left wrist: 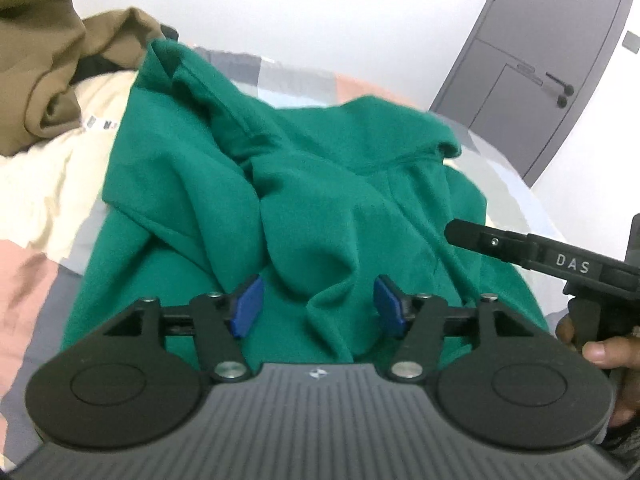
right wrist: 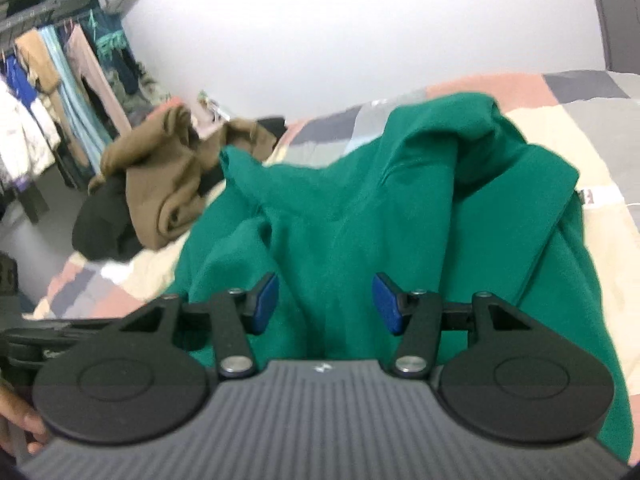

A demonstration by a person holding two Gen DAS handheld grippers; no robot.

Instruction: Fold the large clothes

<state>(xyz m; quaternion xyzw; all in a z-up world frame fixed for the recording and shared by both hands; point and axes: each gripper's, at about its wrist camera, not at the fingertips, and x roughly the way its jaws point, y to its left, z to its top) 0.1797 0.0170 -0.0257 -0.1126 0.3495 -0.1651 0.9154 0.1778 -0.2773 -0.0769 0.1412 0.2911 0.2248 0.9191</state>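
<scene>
Both cameras ride the grippers, looking forward and downward along the fingers, close over a green garment point(left wrist: 304, 184) on a bed point(left wrist: 24, 280). The left view faces a grey door point(left wrist: 532, 68); the right faces a clothes rack point(right wrist: 52, 92). They share the garment point(right wrist: 400, 208) — and a brown heap point(left wrist: 44, 68) point(right wrist: 160, 176).

Green sweatshirt point(left wrist: 320, 184), thick fleece, lying rumpled on the patchwork bed point(left wrist: 24, 280), not flat. Deep folds bunched through the middle, one sleeve end humped up at far left near the brown clothes, ribbed edge turned over at far right.
</scene>
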